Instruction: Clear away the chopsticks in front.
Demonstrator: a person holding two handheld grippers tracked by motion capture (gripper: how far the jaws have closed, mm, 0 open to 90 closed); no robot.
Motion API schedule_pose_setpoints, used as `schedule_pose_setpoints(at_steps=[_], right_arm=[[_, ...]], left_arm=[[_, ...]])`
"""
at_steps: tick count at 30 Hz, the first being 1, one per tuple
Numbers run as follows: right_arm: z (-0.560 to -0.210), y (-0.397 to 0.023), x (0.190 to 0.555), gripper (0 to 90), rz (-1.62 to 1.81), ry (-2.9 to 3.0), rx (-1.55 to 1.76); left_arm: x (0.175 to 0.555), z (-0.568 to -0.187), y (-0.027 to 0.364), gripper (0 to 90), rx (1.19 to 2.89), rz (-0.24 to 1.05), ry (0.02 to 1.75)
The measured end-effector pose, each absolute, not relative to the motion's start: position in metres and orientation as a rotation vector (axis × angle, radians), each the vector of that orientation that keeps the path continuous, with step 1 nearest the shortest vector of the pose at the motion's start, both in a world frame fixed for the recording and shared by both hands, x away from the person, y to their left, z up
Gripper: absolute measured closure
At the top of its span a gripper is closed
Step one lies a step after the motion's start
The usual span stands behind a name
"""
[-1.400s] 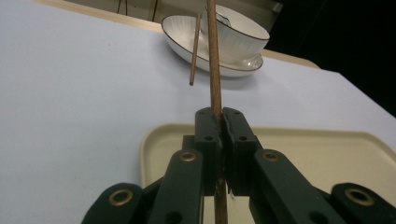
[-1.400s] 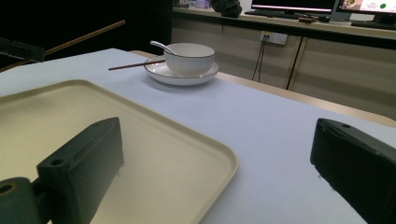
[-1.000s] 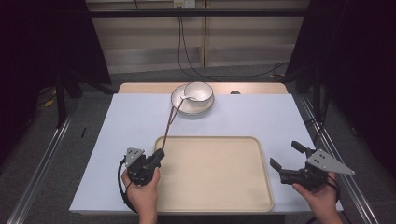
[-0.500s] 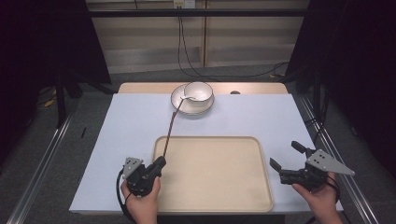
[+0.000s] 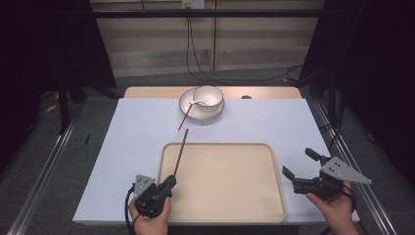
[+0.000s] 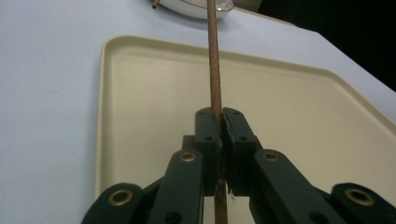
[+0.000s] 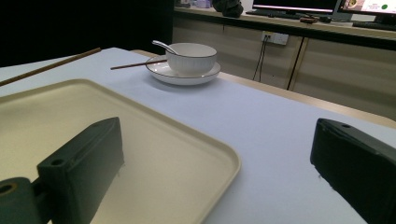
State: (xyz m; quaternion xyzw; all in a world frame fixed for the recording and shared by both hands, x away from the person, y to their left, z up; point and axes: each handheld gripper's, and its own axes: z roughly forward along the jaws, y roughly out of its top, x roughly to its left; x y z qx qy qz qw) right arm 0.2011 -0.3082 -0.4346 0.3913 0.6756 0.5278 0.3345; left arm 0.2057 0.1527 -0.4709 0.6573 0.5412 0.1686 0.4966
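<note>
The left gripper (image 5: 169,182) has drawn back toward the person along the tray's (image 5: 274,215) left edge; the chopstick (image 5: 180,154) clamped in it has left the plate (image 5: 188,110), its tip now on the tray's far rim

Chopstick (image 6: 214,60) in left hand-held gripper (image 5: 169,183): reddish-brown wood. Second chopstick (image 5: 184,119): same brown. Tray (image 5: 230,205): plain cream-beige. Bowl (image 5: 208,95) and plate (image 5: 189,105): white, the plate with a thin dark rim line. Spoon (image 7: 161,45): white. Bench (image 5: 132,132) cover: pale lavender-blue. Both hand-held grippers black, right one (image 5: 301,163) with a grey plate.
</note>
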Motion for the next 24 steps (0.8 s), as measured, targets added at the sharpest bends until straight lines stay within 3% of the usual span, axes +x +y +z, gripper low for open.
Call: schedule_pose_setpoints(at_steps=[24], right_arm=[[-0.4346,-0.3090,0.2010,2.3,1.378,1.767,1.016]], left_arm=[[0.1983,-0.4744,0.1457,84.7,1.682,0.420,1.298]])
